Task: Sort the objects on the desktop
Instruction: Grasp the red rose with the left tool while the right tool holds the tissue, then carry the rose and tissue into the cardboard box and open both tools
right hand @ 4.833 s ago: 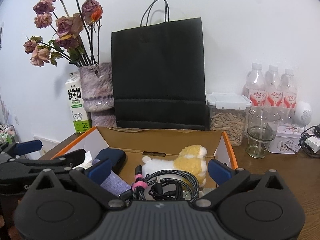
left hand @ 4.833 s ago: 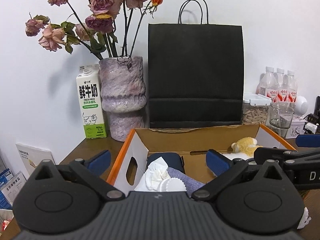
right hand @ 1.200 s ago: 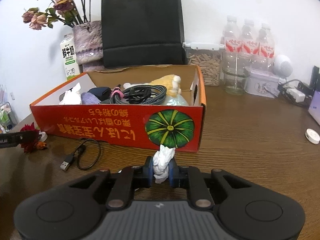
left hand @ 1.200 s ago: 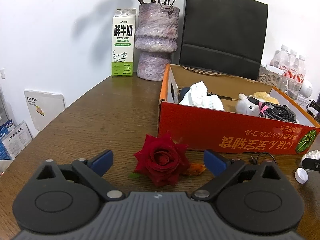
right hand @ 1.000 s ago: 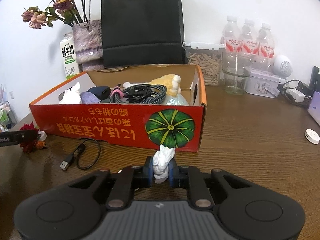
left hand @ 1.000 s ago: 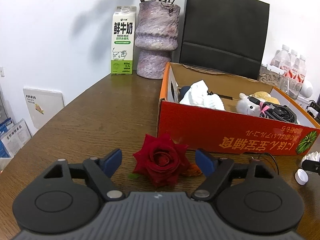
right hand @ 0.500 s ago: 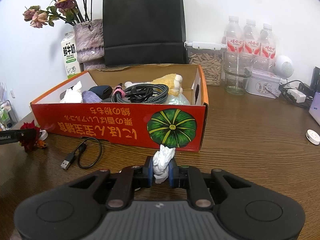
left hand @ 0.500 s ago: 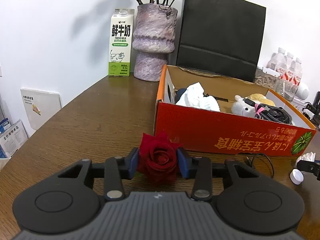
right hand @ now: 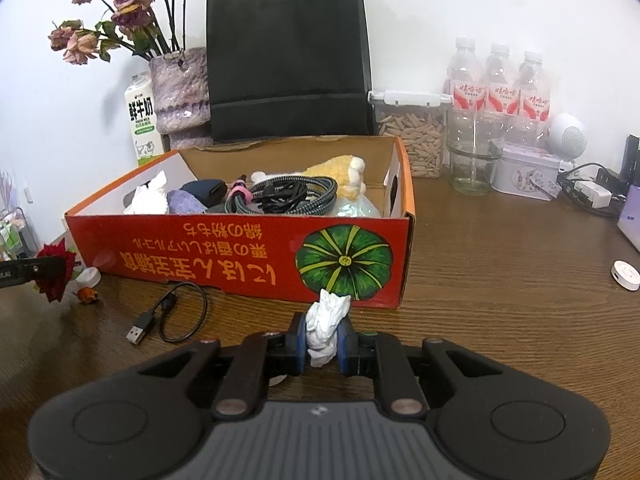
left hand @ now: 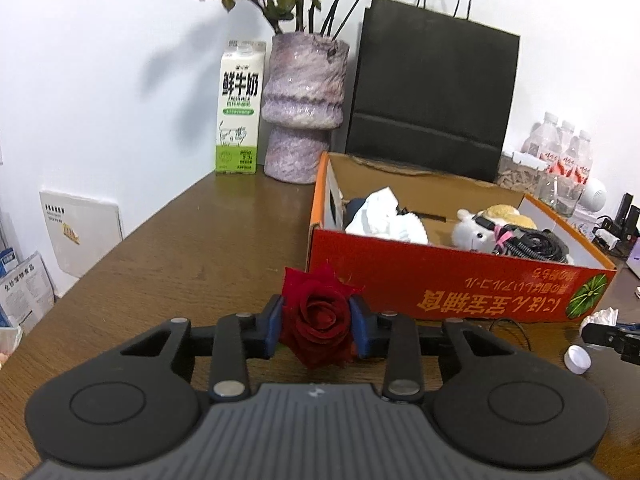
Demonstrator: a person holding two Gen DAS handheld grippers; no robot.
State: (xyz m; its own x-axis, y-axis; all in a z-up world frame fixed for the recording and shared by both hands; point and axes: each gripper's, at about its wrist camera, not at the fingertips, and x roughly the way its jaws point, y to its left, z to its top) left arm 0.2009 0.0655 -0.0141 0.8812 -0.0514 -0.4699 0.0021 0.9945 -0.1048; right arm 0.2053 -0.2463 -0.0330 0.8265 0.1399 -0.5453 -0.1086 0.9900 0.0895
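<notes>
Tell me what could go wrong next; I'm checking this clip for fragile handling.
The left tool is closing on the red rose; its pads already press the petals, so the bloom may crush. The loose USB cable lies in front of the box and could snag. The right tool's crumpled tissue could slip.

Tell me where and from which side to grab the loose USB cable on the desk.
Take the USB cable by its loop, coming straight down from above. It lies flat on the desk before the red box, so a side approach finds no edge; the curved strand gives a claw's pads something to pinch across.
</notes>
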